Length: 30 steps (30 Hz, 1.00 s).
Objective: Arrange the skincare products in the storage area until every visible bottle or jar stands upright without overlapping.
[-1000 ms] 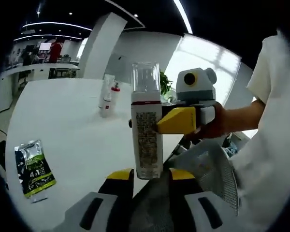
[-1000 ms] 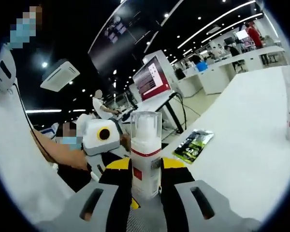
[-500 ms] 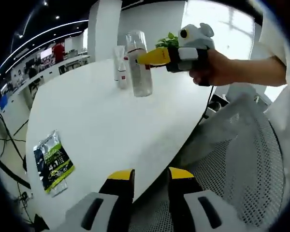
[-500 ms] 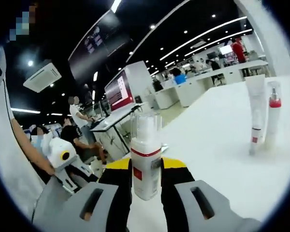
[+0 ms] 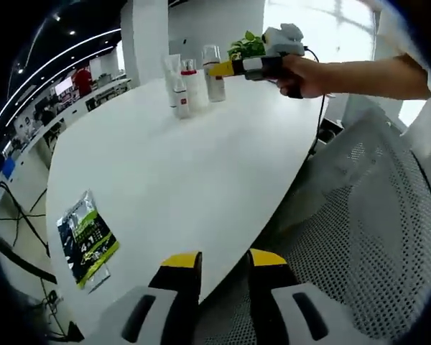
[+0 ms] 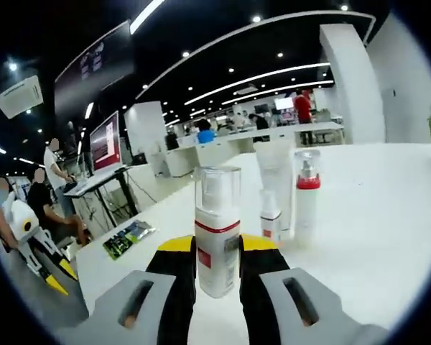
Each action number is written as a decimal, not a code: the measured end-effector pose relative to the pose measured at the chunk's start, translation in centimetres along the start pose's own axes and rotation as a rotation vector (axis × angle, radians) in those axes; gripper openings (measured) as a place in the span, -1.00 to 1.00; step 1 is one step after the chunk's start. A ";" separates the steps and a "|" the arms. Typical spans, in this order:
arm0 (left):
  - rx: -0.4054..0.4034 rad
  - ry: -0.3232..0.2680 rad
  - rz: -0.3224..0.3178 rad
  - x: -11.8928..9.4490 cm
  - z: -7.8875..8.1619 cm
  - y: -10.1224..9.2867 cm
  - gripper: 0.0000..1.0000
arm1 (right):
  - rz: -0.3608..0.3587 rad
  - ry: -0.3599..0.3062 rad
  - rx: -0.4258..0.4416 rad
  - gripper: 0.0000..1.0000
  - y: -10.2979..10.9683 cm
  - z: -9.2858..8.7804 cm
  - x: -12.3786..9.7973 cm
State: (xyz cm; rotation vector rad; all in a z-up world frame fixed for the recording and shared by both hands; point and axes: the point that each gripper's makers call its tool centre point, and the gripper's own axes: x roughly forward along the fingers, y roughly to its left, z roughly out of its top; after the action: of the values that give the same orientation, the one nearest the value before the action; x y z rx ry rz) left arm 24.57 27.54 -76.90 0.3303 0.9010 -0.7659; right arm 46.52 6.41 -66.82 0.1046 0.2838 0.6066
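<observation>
A white bottle with a clear cap and red band (image 6: 217, 241) stands upright between my right gripper's jaws (image 6: 217, 267), which are shut on it. Just behind it on the white table (image 6: 388, 237) stand a white tube (image 6: 274, 180) on its cap and a pump bottle with a red collar (image 6: 307, 201), both upright. In the left gripper view the same bottle (image 5: 212, 57) is far across the table in the right gripper (image 5: 218, 70), beside the tube (image 5: 175, 80) and pump bottle (image 5: 194, 86). My left gripper (image 5: 224, 264) is open and holds nothing at the near table edge.
A green sachet (image 5: 86, 241) lies flat near the table's left edge, and again small (image 6: 129, 238) in the right gripper view. A mesh chair (image 5: 366, 223) sits right of the table. The left gripper (image 6: 56, 277) hangs off the table edge. Wide bare tabletop (image 5: 187, 180) lies between.
The right gripper has carried the clear-capped bottle from just above the left jaws across the table to beside the tube and pump bottle. The left gripper stays back, open.
</observation>
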 end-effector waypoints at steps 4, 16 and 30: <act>0.039 0.014 -0.024 0.1 -0.3 -0.8 -0.52 | -0.046 0.024 -0.022 -0.61 -2.3 -1.1 1.4; 0.056 0.066 -0.056 0.4 -1.2 -1.4 -0.55 | -0.079 0.016 -0.164 -0.61 -7.3 -3.1 4.6; 0.041 0.062 -0.077 0.5 -1.0 -1.8 -0.55 | -0.054 -0.019 -0.169 -0.61 -9.8 -3.8 6.2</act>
State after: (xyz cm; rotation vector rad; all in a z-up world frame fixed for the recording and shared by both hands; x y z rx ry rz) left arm 22.89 26.60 -77.85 0.3589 0.9619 -0.8494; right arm 55.64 2.02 -73.65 -0.0598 0.2151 0.5733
